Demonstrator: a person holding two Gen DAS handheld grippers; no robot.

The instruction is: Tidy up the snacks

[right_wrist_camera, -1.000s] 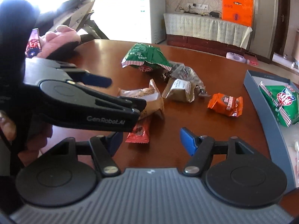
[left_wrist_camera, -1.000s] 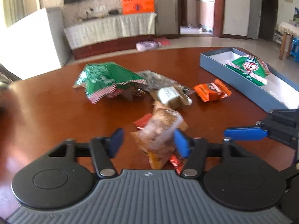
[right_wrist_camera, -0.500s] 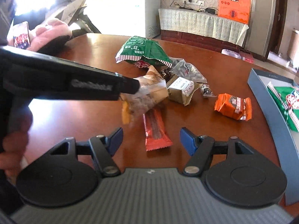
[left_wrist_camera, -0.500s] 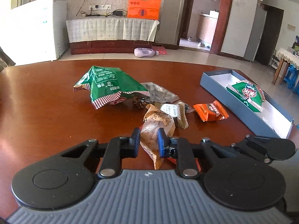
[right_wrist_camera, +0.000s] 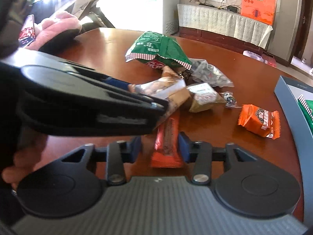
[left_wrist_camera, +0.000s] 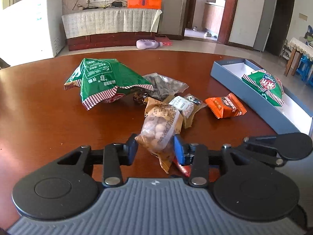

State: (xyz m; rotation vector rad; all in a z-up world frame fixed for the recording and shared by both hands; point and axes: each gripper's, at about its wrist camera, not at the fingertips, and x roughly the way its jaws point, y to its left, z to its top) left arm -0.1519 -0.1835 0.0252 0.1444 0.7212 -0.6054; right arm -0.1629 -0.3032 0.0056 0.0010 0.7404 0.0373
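Left gripper [left_wrist_camera: 155,148]: jaws opening, nut packet [left_wrist_camera: 160,129] between them.
Right gripper [right_wrist_camera: 159,146]: jaws closing around red bar [right_wrist_camera: 166,143], near table [left_wrist_camera: 39,121] edge.

Left gripper [left_wrist_camera: 155,148], wide apart a second ago, clamped tight on the clear nut bag [left_wrist_camera: 160,131], and its jaws are now opening again with the bag between them. Right gripper [right_wrist_camera: 159,146] has moved onto the red bar [right_wrist_camera: 167,143]; its jaws, wide before, are closing around it.
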